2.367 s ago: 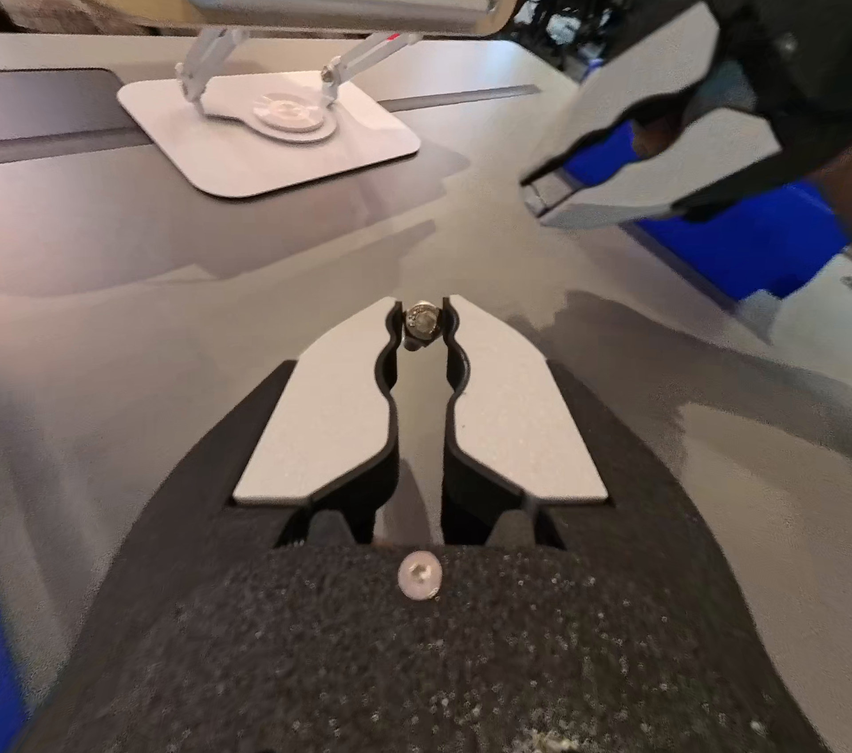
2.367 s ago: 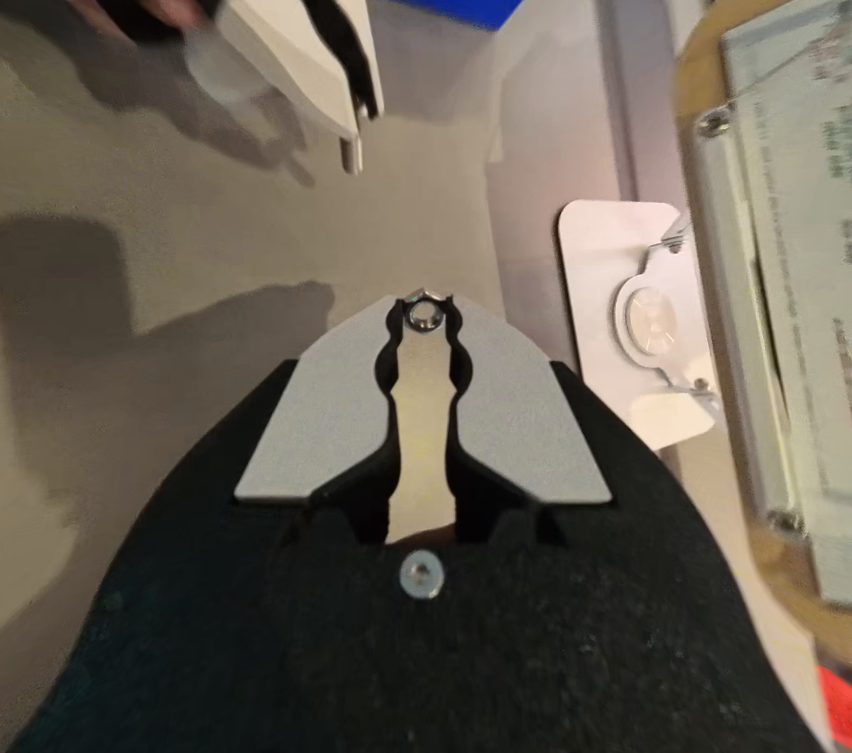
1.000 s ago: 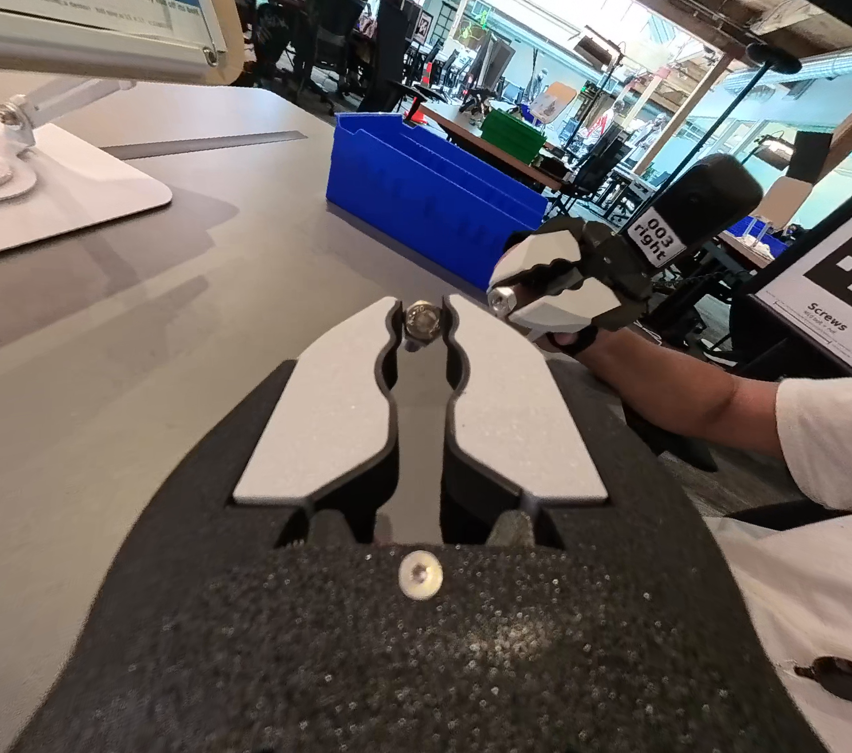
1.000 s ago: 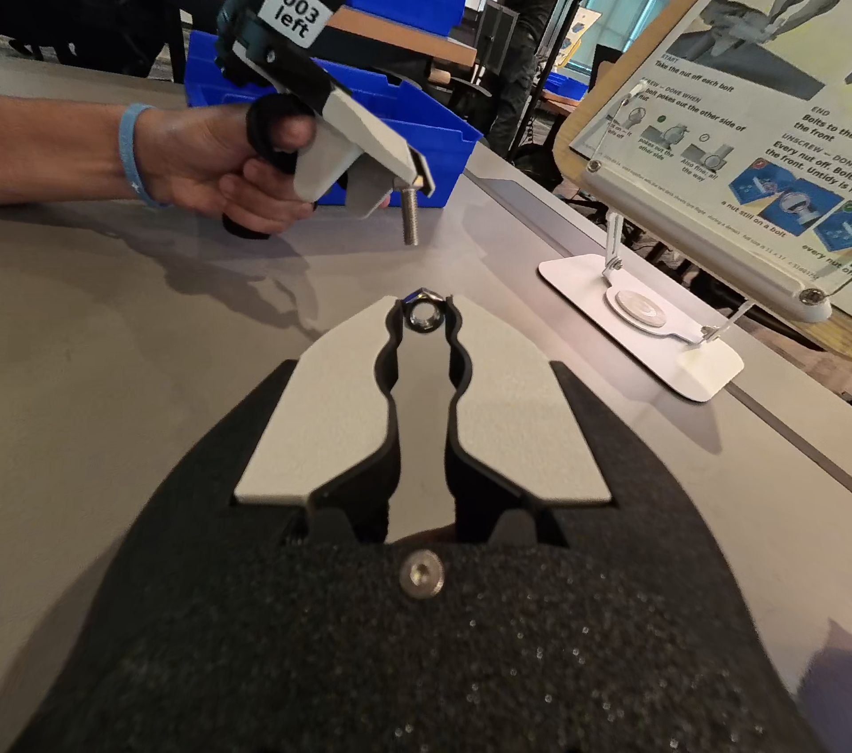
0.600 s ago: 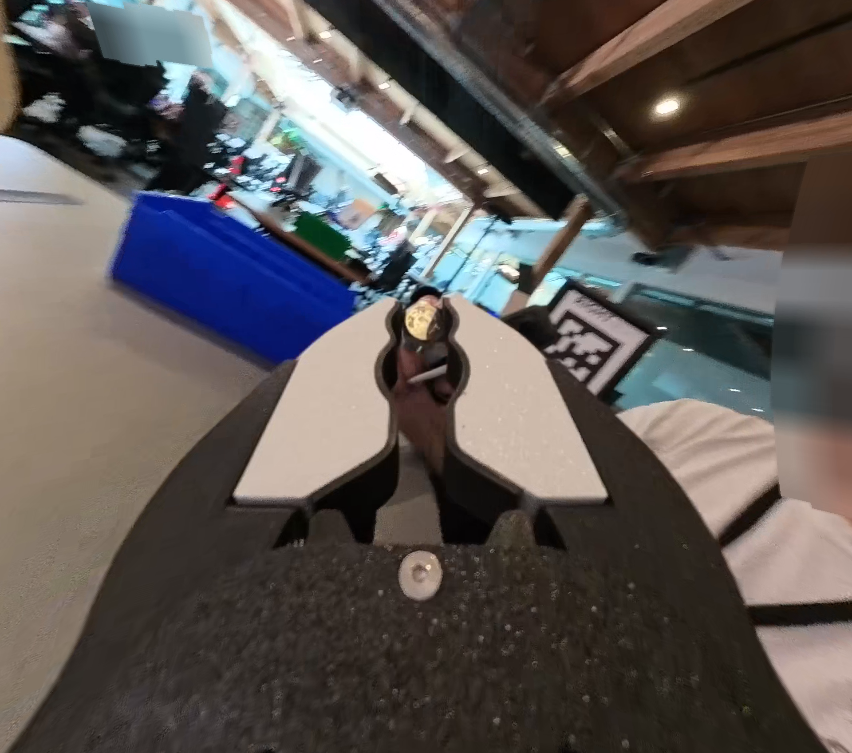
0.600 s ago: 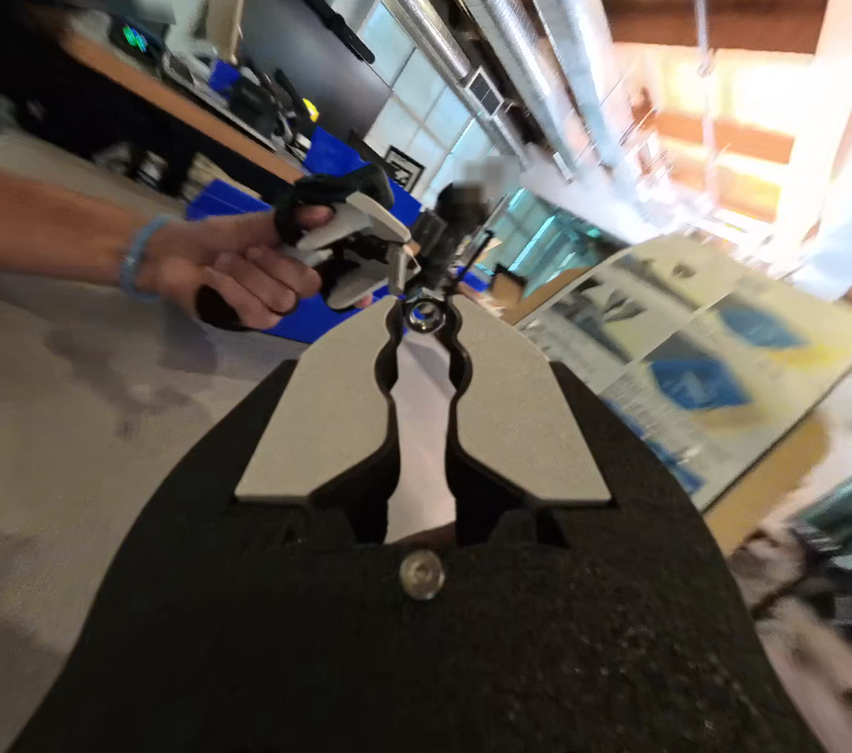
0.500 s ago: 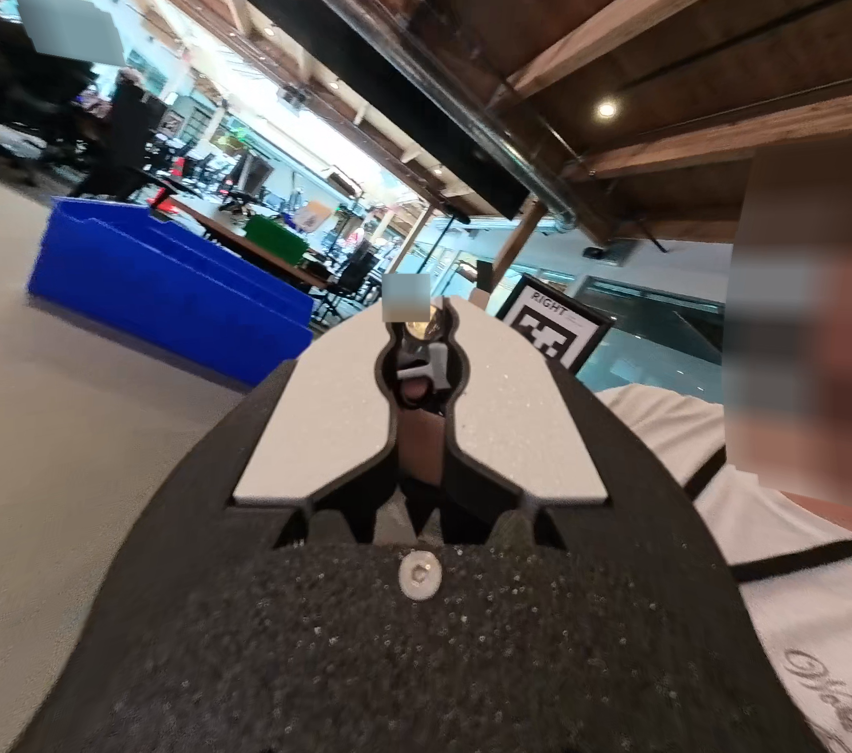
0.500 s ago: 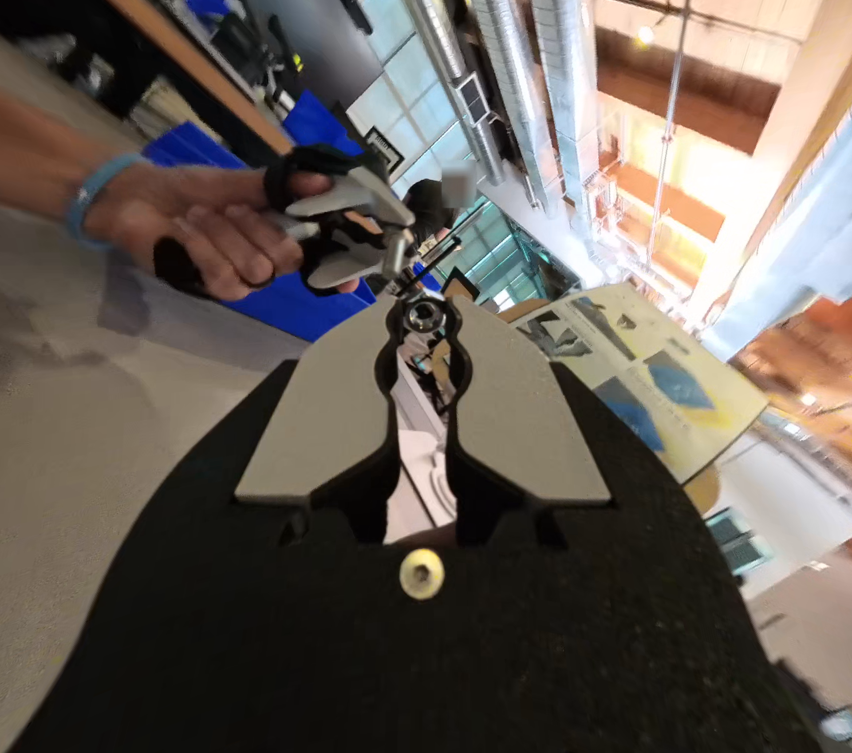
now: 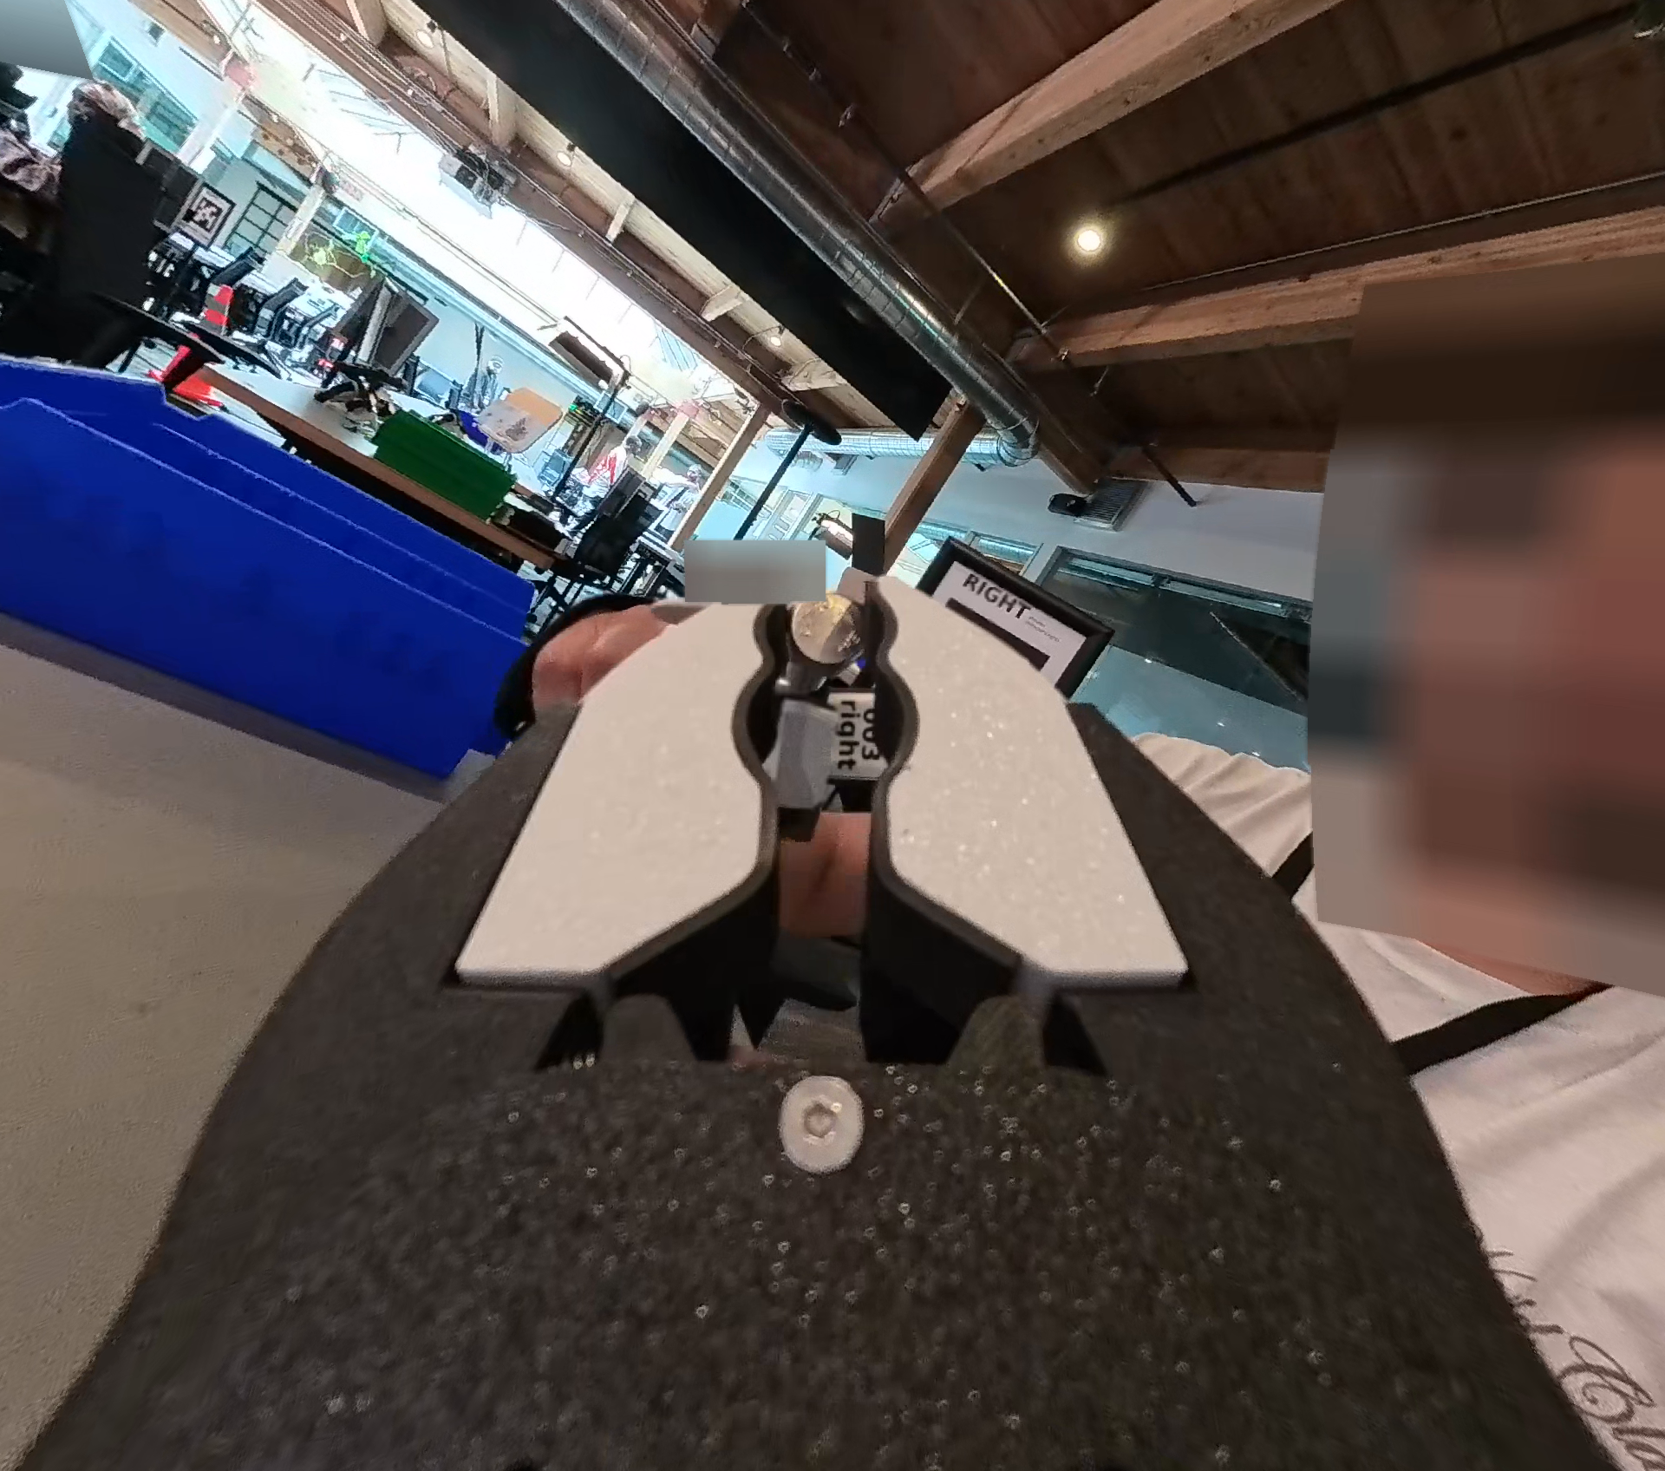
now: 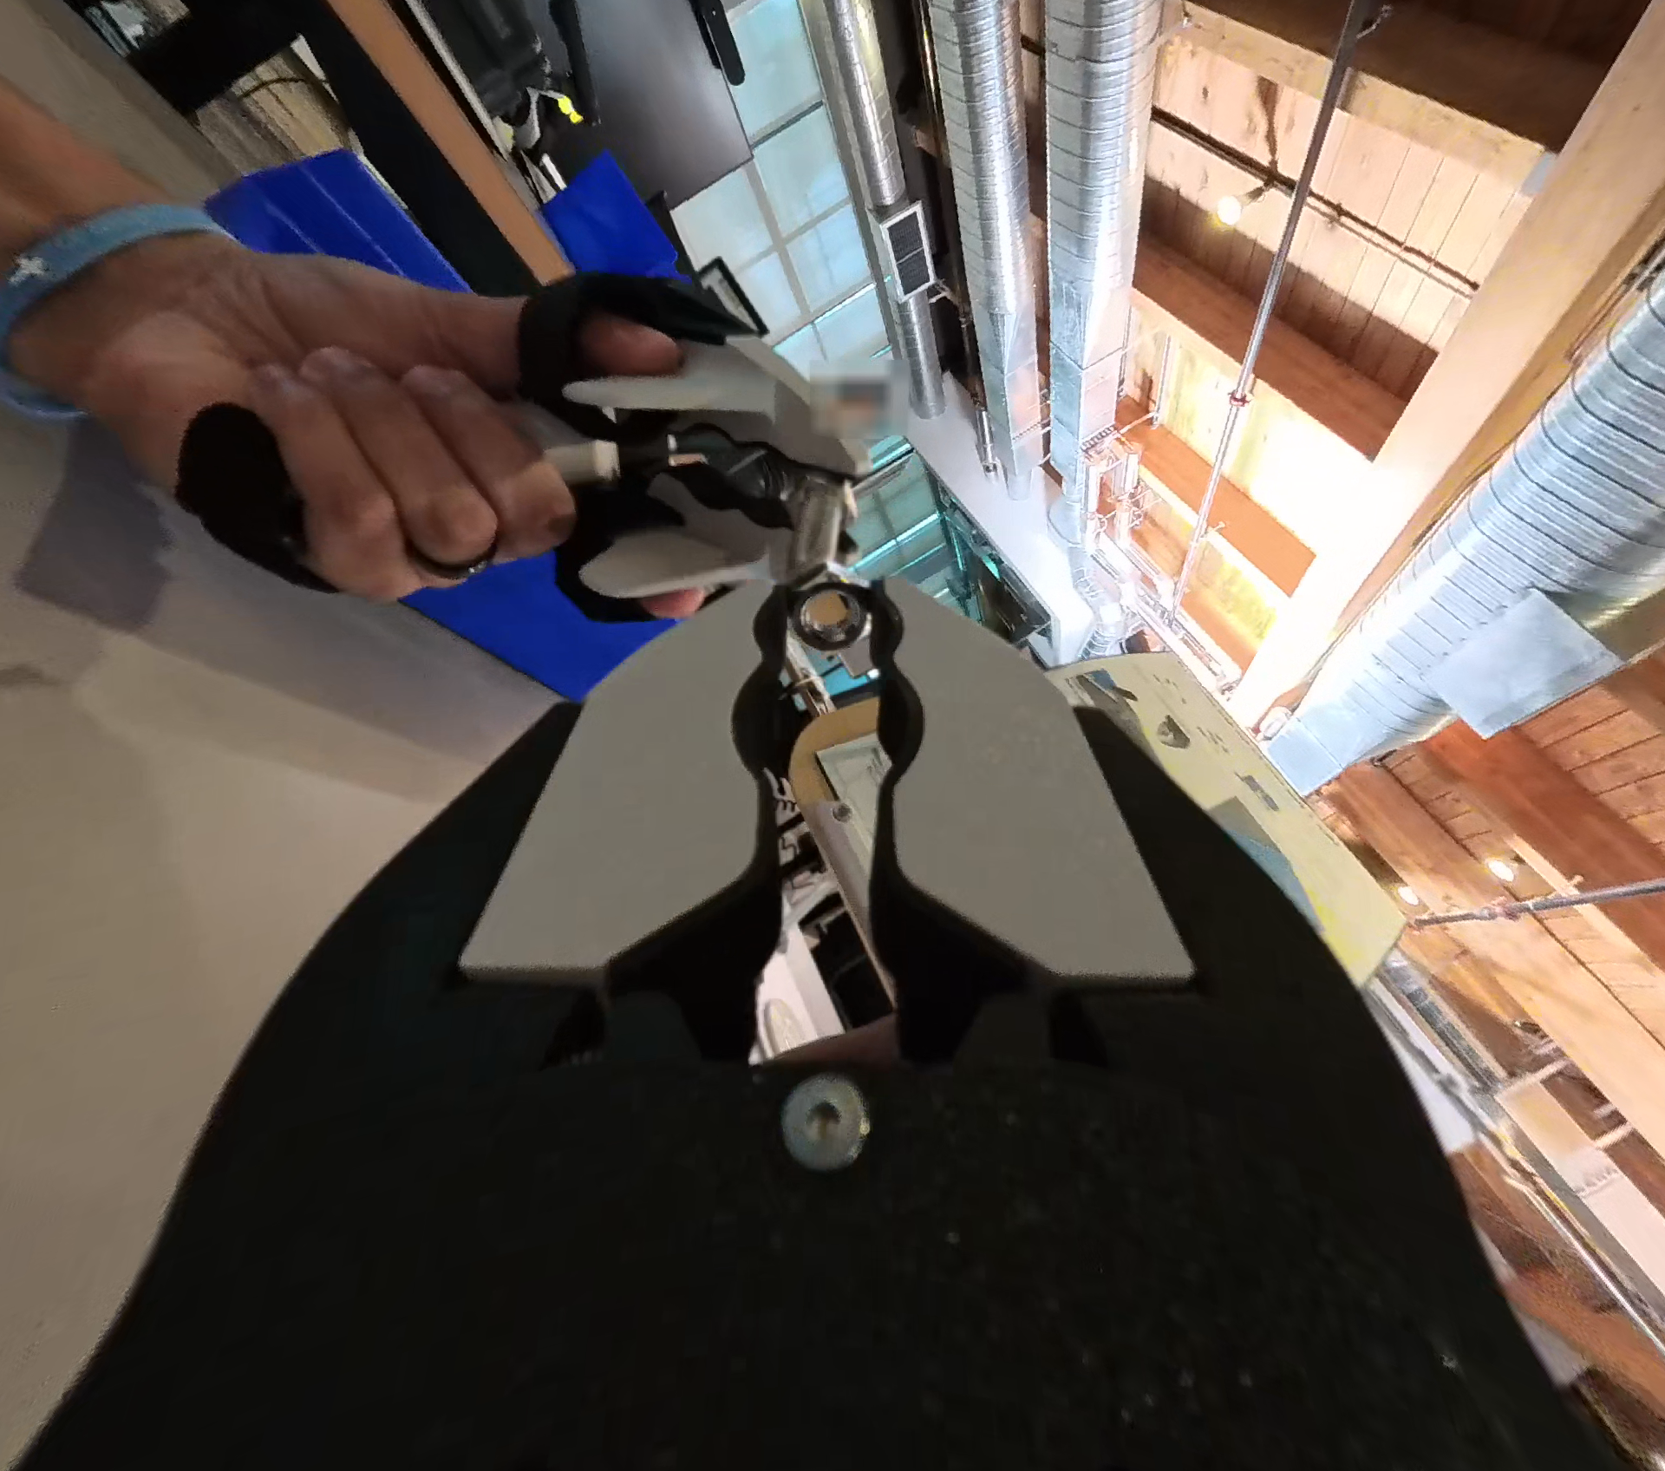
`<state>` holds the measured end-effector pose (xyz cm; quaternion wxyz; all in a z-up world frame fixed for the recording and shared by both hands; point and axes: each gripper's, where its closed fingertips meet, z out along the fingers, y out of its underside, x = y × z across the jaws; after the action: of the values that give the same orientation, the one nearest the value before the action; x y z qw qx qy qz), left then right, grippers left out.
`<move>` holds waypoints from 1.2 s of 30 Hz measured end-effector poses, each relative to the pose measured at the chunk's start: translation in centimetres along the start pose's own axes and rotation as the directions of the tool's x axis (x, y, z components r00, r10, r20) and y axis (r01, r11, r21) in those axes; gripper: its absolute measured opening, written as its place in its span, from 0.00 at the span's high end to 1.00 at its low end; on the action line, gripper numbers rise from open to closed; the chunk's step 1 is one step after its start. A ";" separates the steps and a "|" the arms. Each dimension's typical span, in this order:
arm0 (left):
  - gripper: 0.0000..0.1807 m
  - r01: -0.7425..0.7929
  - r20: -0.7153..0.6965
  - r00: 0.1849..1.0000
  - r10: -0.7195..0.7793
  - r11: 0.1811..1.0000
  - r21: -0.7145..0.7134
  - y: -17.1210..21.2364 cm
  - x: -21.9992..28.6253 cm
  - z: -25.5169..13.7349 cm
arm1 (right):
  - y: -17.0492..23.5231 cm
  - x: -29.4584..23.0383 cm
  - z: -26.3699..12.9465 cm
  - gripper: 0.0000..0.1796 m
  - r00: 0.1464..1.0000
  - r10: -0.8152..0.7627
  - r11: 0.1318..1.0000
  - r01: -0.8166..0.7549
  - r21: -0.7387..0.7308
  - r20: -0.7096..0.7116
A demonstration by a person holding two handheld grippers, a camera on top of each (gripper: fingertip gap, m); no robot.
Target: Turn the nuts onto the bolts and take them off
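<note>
A blue plastic bin with a stepped rim stands on the grey counter; from this low angle its inside cannot be seen. In the right wrist view the same bin shows behind the person's hand, and again nothing of its contents is visible.

The left tool is clenched on a bolt: the round, shiny metal head sits in the foremost notch between the two flat, pale grey, finely grained fingers, whose inner edges are black and wavy. The shank runs away from the camera. The body below them is black with a rough, speckled texture and a single pale screw in its middle.

The right tool is clenched on a nut, a bright hexagonal ring with its threaded hole facing the camera, held in the front notch of the same scalloped fingers. Just above the nut, the left tool holds the bolt, whose silvery threaded shank points down at the nut; its tip is at the nut's edge, and whether it has entered the hole cannot be told. Both are held up in the air, above the counter.
</note>
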<state>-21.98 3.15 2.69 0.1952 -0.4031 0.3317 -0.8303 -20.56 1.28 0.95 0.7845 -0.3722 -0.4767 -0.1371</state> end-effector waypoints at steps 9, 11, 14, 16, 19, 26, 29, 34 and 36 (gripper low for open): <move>0.91 -0.092 0.236 0.965 0.117 0.989 -0.113 1.1 -3.6 -0.9 | 2.6 -1.2 -2.8 0.91 0.996 0.051 0.989 -0.039 -0.142 0.076; 0.91 -0.109 0.373 0.906 0.198 0.963 -0.245 2.6 -6.3 -1.7 | 4.1 -1.4 -4.0 0.91 0.989 0.115 0.975 -0.094 -0.203 0.095; 0.91 -0.053 0.468 0.860 0.204 0.947 -0.316 4.4 -9.0 -2.4 | 7.1 -1.5 -5.2 0.90 0.971 0.221 0.932 -0.181 -0.313 0.096; 0.91 -0.012 0.536 0.815 0.219 0.932 -0.362 5.4 -10.9 -2.9 | 8.5 -1.0 -5.5 0.91 0.942 0.331 0.896 -0.297 -0.331 0.049; 0.91 0.011 0.599 0.745 0.294 0.892 -0.452 6.7 -12.8 -3.9 | 10.5 -0.7 -5.6 0.91 0.888 0.460 0.823 -0.424 -0.379 0.006; 0.91 0.024 0.581 0.713 0.392 0.815 -0.579 8.9 -13.8 -4.7 | 11.2 -0.9 -5.8 0.90 0.877 0.481 0.803 -0.444 -0.398 -0.007; 0.91 0.052 0.580 0.710 0.400 0.791 -0.610 9.8 -14.2 -5.2 | 10.9 -1.5 -5.6 0.91 0.893 0.450 0.819 -0.405 -0.407 0.015; 0.91 0.110 0.563 0.725 0.397 0.740 -0.664 11.5 -14.4 -6.2 | 10.7 -2.2 -5.4 0.90 0.904 0.424 0.833 -0.370 -0.412 0.046; 0.91 0.119 0.554 0.737 0.388 0.733 -0.670 11.8 -14.1 -6.2 | 10.8 -2.0 -5.5 0.91 0.905 0.424 0.832 -0.372 -0.412 0.039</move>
<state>-17.81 5.63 -16.08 0.2064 -0.6851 0.5443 -0.4379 -11.91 4.48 -7.10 0.6719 -0.6217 -0.4006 -0.0394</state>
